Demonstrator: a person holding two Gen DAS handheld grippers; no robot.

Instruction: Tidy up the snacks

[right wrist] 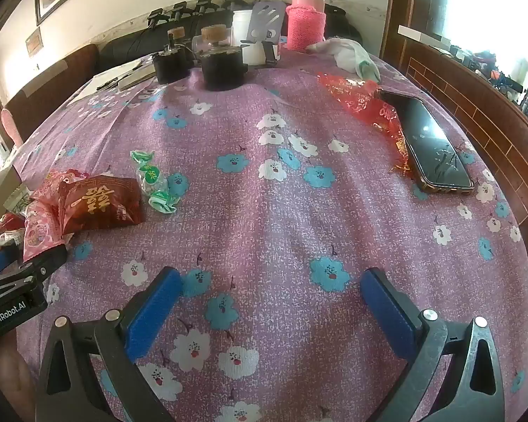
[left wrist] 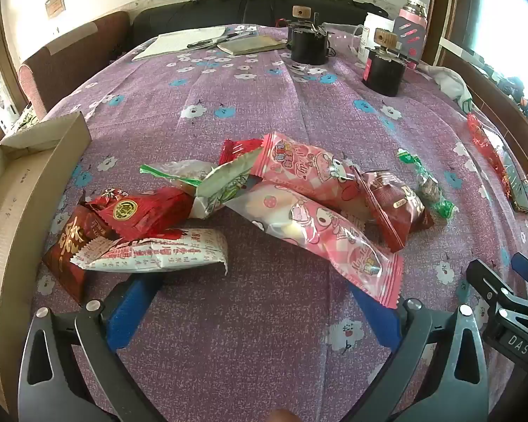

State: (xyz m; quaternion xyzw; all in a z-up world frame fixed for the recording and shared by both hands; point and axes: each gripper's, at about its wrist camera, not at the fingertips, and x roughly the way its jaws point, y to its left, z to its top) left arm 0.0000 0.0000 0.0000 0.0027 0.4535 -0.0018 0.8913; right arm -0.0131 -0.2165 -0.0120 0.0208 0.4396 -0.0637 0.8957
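Jaws spread wide on left gripper [left wrist: 255, 311] and right gripper [right wrist: 271, 302], empty; hovering low-frame before heaped crinkly snack packets [left wrist: 299, 193], brown cardboard box [left wrist: 14, 190] waiting left, presumably for sorting.

Table [right wrist: 299, 211] under purple floral cloth: snack packets [left wrist: 299, 204], cardboard box [left wrist: 24, 193], phone [right wrist: 429, 140], two black jars [right wrist: 223, 66].

counter cloth [left wrist: 250, 112]: purple, white-and-blue flowers | front snack packet [left wrist: 320, 225]: pink, cartoon print | box [left wrist: 21, 190]: plain brown | flask [right wrist: 305, 17]: pink
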